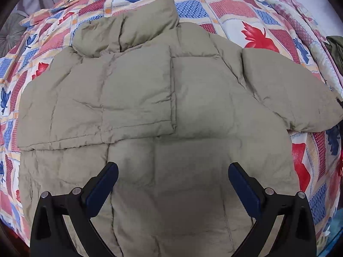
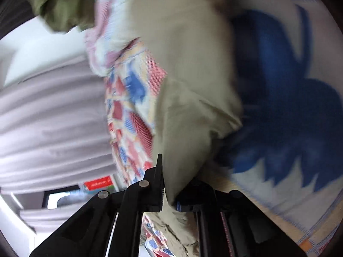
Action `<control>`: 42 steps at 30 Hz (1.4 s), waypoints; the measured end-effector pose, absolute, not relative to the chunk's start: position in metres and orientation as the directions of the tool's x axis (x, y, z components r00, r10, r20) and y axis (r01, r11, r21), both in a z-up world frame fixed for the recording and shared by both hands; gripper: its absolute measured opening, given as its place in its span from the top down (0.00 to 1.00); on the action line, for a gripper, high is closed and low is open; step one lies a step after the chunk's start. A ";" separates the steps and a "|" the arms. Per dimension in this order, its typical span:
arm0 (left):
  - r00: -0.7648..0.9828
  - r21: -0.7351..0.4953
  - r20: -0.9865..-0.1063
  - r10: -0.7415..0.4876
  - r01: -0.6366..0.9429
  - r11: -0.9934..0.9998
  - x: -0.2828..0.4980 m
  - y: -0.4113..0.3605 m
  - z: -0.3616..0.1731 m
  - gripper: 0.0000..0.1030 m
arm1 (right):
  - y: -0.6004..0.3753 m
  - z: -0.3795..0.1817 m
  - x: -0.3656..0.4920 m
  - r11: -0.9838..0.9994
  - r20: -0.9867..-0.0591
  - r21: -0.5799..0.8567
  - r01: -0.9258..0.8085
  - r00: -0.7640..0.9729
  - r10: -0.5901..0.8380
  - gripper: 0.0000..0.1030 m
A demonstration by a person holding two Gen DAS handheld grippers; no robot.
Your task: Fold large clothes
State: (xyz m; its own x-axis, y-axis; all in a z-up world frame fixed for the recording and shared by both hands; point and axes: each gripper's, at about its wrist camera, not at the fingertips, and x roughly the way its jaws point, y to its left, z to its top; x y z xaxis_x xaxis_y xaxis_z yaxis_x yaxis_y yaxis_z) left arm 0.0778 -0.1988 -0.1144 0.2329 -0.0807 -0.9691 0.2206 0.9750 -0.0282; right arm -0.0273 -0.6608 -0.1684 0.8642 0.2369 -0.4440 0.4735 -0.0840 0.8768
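- The beige puffer jacket [image 1: 163, 107] lies spread on the bed's patchwork quilt [image 1: 231, 6], one sleeve [image 1: 137, 90] folded across the chest.
- It looks light, bulky and springy, so folds may puff open; cuffs and hem edges give the surest hold.
- The left claw [image 1: 173, 169] hangs released above the lower body.
- The right claw [image 2: 169, 194] is clenched on jacket fabric, probably the other sleeve [image 1: 289, 94].
- The right view is blurred; the hem is cut off.
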 end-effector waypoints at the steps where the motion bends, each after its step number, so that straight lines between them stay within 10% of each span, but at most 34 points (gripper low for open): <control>1: 0.240 -0.021 -0.968 -0.075 0.220 0.975 0.080 -0.194 -0.114 0.00 | -0.659 -0.154 -0.020 -0.041 -0.421 0.895 0.444 0.872 0.248 0.92; 15: 0.334 0.028 -0.942 -0.021 0.140 0.990 0.106 -0.091 -0.101 0.00 | -0.454 -0.014 0.096 0.544 -0.419 0.836 0.072 0.723 0.549 0.92; 32: 0.357 0.023 -0.934 -0.020 0.117 0.993 0.110 0.005 -0.113 0.00 | -0.275 -0.172 0.113 0.683 -0.746 0.656 0.320 0.412 0.523 0.91; 36: 0.363 -0.004 -0.931 -0.045 0.115 0.993 0.115 0.006 -0.108 0.00 | -0.282 -0.144 0.108 0.704 -0.755 0.634 0.318 0.449 0.477 0.19; 42: 0.379 -0.040 -0.922 -0.080 0.112 0.993 0.126 0.012 -0.096 0.00 | -0.322 -0.115 0.097 0.613 -0.705 0.688 0.388 0.557 0.439 0.19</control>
